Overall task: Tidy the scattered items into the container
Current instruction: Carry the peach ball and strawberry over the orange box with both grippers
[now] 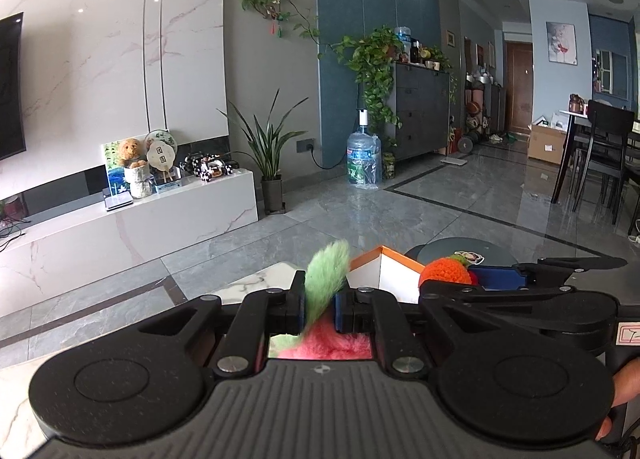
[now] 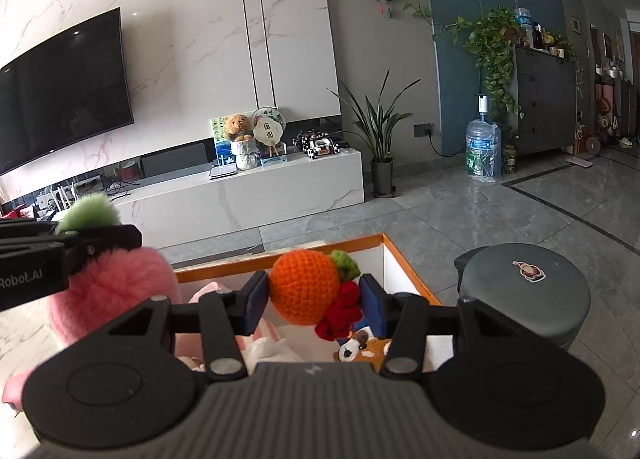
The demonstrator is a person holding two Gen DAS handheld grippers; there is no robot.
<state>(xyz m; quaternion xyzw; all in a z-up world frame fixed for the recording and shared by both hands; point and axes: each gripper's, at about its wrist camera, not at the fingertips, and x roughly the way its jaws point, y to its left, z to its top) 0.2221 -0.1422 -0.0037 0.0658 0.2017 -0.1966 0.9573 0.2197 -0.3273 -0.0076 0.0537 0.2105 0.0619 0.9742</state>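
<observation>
My left gripper [image 1: 319, 309] is shut on a pink fluffy plush [image 1: 332, 345] by its green tuft [image 1: 326, 279], held above the marble table. It also shows in the right wrist view [image 2: 108, 291], left of the box. My right gripper [image 2: 314, 301] is shut on an orange crocheted fruit [image 2: 304, 287] with a green leaf and a red knot [image 2: 340, 315], over the orange-rimmed white box [image 2: 400, 259]. The box holds a small dog toy [image 2: 362, 349] and pink and white soft items [image 2: 268, 347]. The fruit [image 1: 444, 273] and box [image 1: 384, 267] show in the left wrist view.
A round grey stool [image 2: 528, 291] with a sticker stands right of the box. The white marble table [image 1: 256, 283] carries the box. Beyond lie grey floor tiles, a white TV bench [image 2: 248, 195], a potted plant [image 2: 380, 163] and a water jug [image 2: 482, 155].
</observation>
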